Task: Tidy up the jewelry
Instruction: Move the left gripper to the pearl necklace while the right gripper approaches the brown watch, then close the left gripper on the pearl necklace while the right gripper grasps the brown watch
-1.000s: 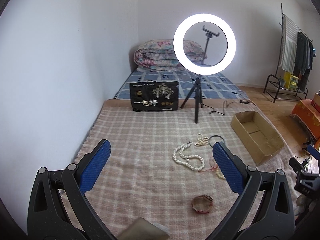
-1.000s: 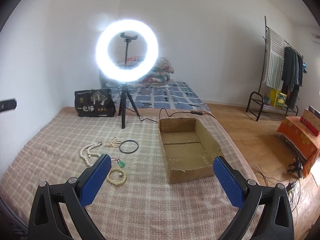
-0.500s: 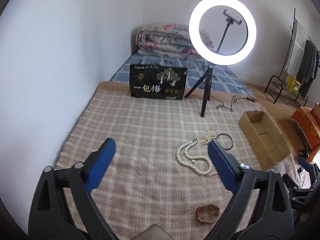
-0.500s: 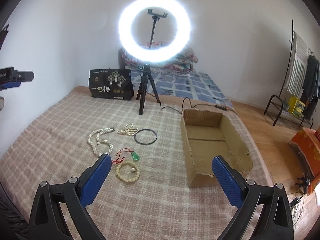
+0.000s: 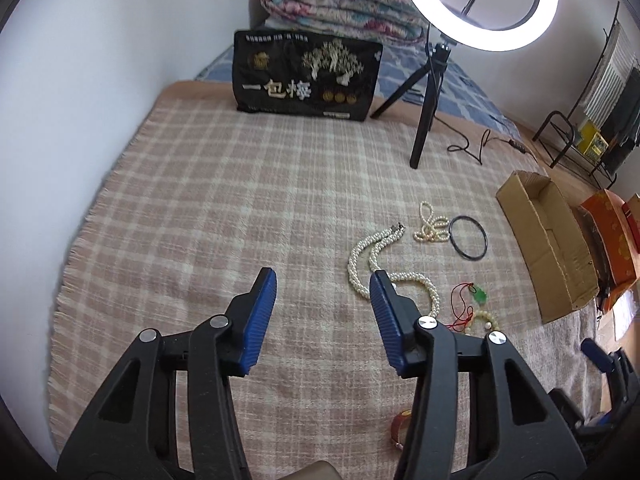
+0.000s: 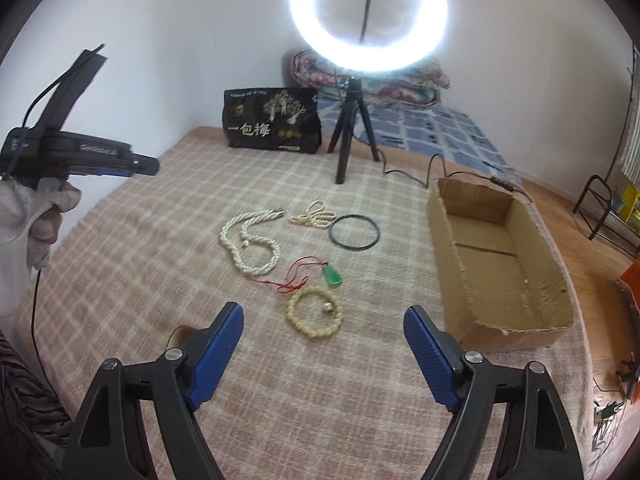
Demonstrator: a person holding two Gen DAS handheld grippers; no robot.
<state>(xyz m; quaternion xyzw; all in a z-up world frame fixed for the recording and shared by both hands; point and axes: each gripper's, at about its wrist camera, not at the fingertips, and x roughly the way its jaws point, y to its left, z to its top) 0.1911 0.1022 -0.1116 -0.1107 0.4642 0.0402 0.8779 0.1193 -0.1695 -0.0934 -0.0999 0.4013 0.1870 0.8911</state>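
Observation:
Jewelry lies on a checked blanket (image 6: 168,264): a white twisted pearl necklace (image 6: 250,242) (image 5: 362,258), a small pearl strand (image 6: 314,216) (image 5: 430,226), a black bangle (image 6: 354,232) (image 5: 468,236), a green pendant on red cord (image 6: 332,276) (image 5: 479,295), a cream bead bracelet (image 6: 314,314) (image 5: 486,322) and a red-brown bracelet (image 5: 400,426). An open cardboard box (image 6: 500,264) (image 5: 548,236) stands to the right. My right gripper (image 6: 324,320) is open, above the blanket just short of the bead bracelet. My left gripper (image 5: 322,286) is open and empty, left of the pearl necklace.
A ring light on a black tripod (image 6: 352,136) (image 5: 430,92) and a black printed bag (image 6: 274,122) (image 5: 306,76) stand at the blanket's far edge. A cable (image 6: 416,172) runs behind the box. Folded quilt (image 5: 340,4), clothes rack (image 5: 600,92) and orange boxes (image 5: 612,232) lie beyond.
Both grippers have moved forward and tilted down toward the jewelry. The left gripper's jaws have narrowed but stay open. The jewelry and box have not moved.

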